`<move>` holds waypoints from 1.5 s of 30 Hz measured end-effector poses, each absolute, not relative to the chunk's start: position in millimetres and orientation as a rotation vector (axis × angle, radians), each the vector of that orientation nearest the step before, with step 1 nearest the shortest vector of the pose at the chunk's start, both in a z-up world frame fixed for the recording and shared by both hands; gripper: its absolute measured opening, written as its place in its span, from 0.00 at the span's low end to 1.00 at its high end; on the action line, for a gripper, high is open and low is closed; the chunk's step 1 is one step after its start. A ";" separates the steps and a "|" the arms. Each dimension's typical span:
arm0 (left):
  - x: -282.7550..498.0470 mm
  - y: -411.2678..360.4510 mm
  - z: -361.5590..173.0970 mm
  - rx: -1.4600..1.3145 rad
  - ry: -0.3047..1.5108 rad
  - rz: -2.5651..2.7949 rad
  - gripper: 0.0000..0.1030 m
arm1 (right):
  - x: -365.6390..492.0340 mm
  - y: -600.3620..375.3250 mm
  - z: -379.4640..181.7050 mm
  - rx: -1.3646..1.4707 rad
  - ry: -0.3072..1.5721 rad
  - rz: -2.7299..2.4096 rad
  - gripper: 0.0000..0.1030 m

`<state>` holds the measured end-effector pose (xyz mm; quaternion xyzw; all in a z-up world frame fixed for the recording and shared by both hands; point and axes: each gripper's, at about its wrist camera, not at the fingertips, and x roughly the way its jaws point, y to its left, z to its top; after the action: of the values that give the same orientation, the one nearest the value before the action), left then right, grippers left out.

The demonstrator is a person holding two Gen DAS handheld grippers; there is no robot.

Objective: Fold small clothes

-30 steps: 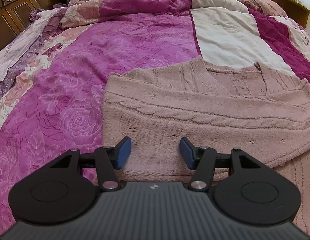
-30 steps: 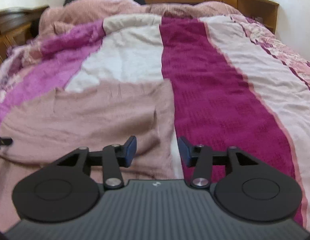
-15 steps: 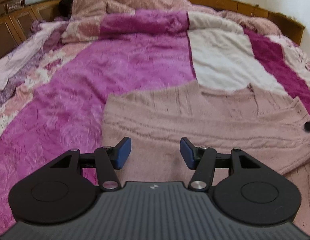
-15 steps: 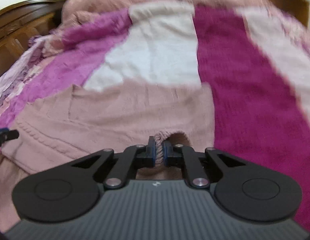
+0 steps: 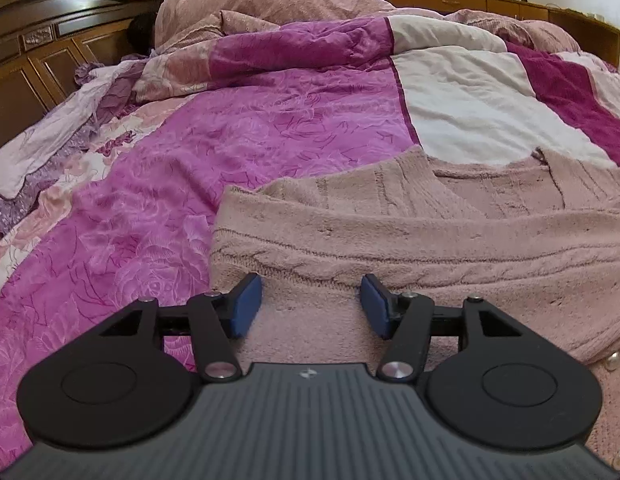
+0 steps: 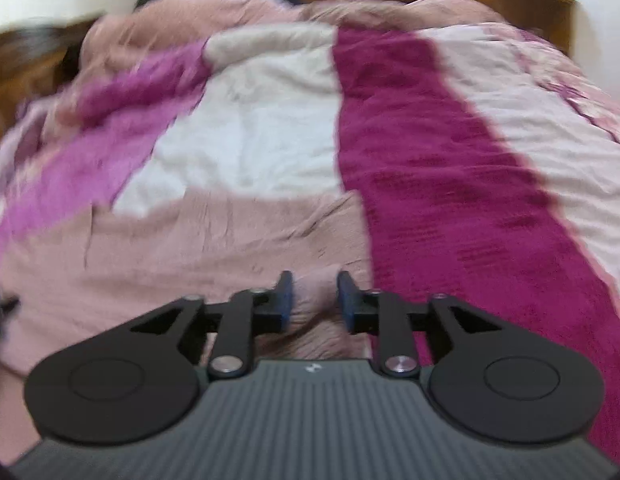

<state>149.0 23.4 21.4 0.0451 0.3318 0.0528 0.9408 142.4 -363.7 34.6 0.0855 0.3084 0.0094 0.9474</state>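
Right wrist view motion-blurred throughout; knit texture of the pink sweater (image 6: 214, 264) unreadable there. Whether the fabric bulge between the opening jaws of the right tool (image 6: 314, 298) touches the pads: cannot tell. Dark object at that view's left edge (image 6: 0, 306) cut off, unidentifiable. Left wrist view: sweater cut off by right edge; its near hem hidden behind the left tool (image 5: 310, 306) body. Dark shape by the headboard (image 5: 142, 32) at the bed's far left corner too small to identify.

Pink knit cardigan (image 5: 410, 236) flat on quilted bed (image 5: 250, 152).
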 end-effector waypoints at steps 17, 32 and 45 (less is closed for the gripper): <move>146.3 24.9 21.1 0.072 0.678 0.111 0.61 | 114.8 -377.7 18.7 0.327 0.638 0.071 0.11; 147.5 22.5 20.0 0.089 0.677 0.117 0.62 | 111.9 -352.5 34.0 0.149 0.583 0.043 0.46; 147.8 24.7 19.9 0.082 0.679 0.108 0.62 | 110.2 -364.4 31.0 0.090 0.602 0.097 0.09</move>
<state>147.8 24.7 19.9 0.0404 0.3329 0.0530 0.9406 110.2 -364.4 31.0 0.0444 0.2962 0.0478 0.9529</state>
